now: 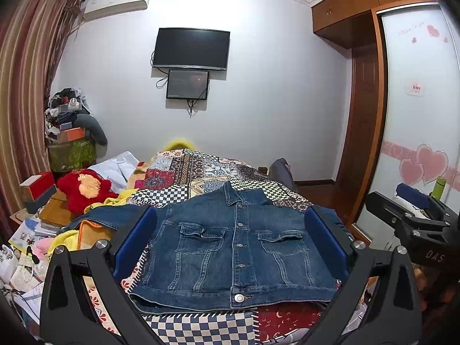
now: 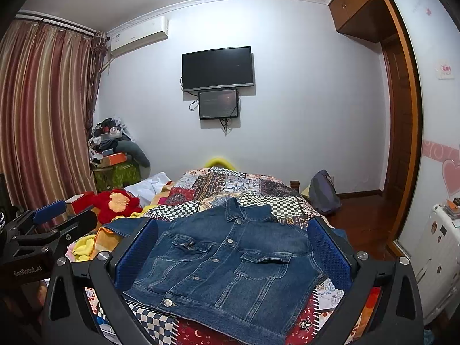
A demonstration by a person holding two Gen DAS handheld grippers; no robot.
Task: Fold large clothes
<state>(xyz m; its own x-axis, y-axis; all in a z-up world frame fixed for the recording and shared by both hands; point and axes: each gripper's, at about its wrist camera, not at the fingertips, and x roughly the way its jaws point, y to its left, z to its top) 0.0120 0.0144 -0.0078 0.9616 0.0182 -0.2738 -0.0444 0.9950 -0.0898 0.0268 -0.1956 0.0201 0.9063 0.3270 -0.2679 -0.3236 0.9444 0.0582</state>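
A dark blue denim jacket point(image 1: 238, 247) lies front up and buttoned on the patchwork bedspread point(image 1: 201, 172), collar toward the far wall. One sleeve point(image 1: 115, 215) stretches out to the left; the other is mostly hidden behind a finger. My left gripper point(image 1: 230, 212) hovers open above the jacket's hem, its blue pads point(image 1: 135, 241) spread wide on either side of the body. My right gripper point(image 2: 233, 224) is open too, framing the same jacket point(image 2: 230, 264) from slightly to the right. Neither holds any cloth. Each gripper shows in the other's view, the right gripper point(image 1: 408, 204) and the left gripper point(image 2: 57, 218).
A red plush toy point(image 1: 83, 189) and a yellow blanket point(image 1: 86, 235) sit left of the jacket. Books and papers point(image 1: 26, 238) crowd the left bedside. A white suitcase point(image 2: 440, 258) and wardrobe point(image 2: 402, 143) stand to the right, with a grey backpack point(image 2: 323, 192) on the floor.
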